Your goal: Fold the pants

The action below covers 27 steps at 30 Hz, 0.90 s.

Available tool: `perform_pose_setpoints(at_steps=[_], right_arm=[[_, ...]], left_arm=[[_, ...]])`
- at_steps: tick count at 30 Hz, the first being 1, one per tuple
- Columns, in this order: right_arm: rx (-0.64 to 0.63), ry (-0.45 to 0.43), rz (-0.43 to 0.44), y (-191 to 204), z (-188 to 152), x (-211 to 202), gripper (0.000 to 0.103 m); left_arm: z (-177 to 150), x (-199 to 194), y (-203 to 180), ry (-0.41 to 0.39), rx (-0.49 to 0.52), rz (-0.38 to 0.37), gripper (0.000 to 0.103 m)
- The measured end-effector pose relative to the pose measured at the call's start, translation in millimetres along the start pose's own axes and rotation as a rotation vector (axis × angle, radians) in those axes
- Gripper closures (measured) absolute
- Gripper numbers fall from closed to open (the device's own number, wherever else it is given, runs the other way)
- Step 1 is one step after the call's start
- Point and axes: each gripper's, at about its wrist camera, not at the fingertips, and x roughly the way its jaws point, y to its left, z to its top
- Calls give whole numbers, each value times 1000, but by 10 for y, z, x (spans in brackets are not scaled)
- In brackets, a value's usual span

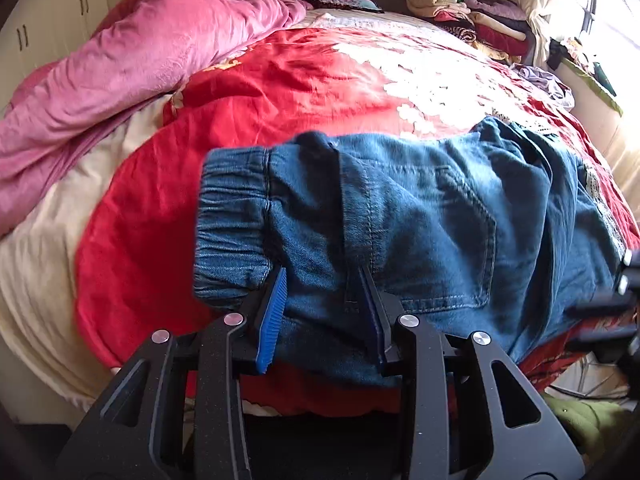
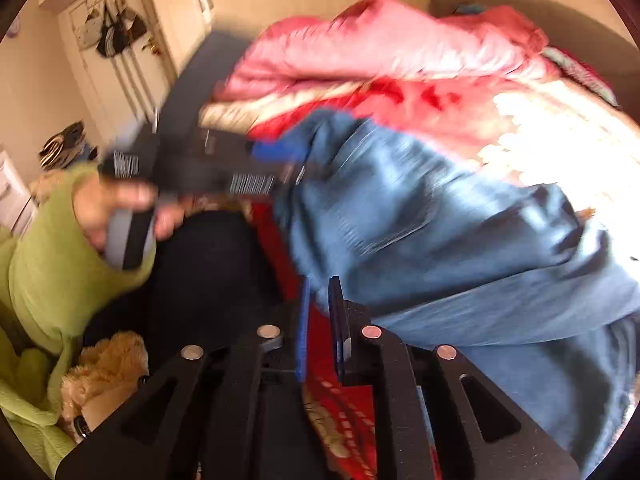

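Note:
Blue denim pants [image 1: 420, 220] lie in a folded bundle near the bed's front edge, with the elastic waistband at the left and a back pocket facing up. My left gripper [image 1: 323, 276] is shut on the pants just right of the waistband, with thick denim pressed between its blue pads. The right wrist view is blurred. There my right gripper [image 2: 320, 292] stands open by a narrow gap at the near edge of the pants [image 2: 440, 240], and only red cover shows between its fingers. The left gripper [image 2: 276, 156] also shows there, clamped on the denim.
A red bedcover [image 1: 280, 80] with white flowers lies under the pants. A pink quilt [image 1: 140, 60] is heaped at the left. Folded clothes [image 1: 472, 16] are stacked at the back right. A person's hand [image 2: 116, 204] in a green sleeve [image 2: 52, 260] holds the left gripper.

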Motion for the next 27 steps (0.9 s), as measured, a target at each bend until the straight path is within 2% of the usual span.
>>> perform_pose_setpoints(at_steps=[4, 6, 9, 12, 15, 17, 20, 24, 27], right_arm=[[18, -16, -56, -93, 144, 58, 80], [39, -4, -67, -126, 194, 165, 73], [84, 57, -79, -225, 175, 370, 63], [198, 143, -50, -425, 42, 578, 61], [274, 123, -7, -547, -20, 616, 61], [273, 119, -9, -530, -2, 570, 61], [262, 67, -8, -488, 7, 396, 61], [285, 0, -40, -612, -2, 154, 60], [314, -46, -84, -692, -42, -108, 60]], left_arm=[[-41, -1, 28, -9, -3, -7, 76], [-49, -3, 40, -16, 4, -4, 76], [-67, -7, 54, -26, -2, -14, 76], [-64, -5, 31, -30, -7, -23, 76], [-72, 14, 6, -35, 2, -18, 76], [-71, 13, 9, -40, -2, -22, 76], [-78, -26, 37, -54, -18, -36, 76], [-87, -164, 53, -87, -43, -49, 75], [-72, -290, 44, -111, -54, -55, 69]])
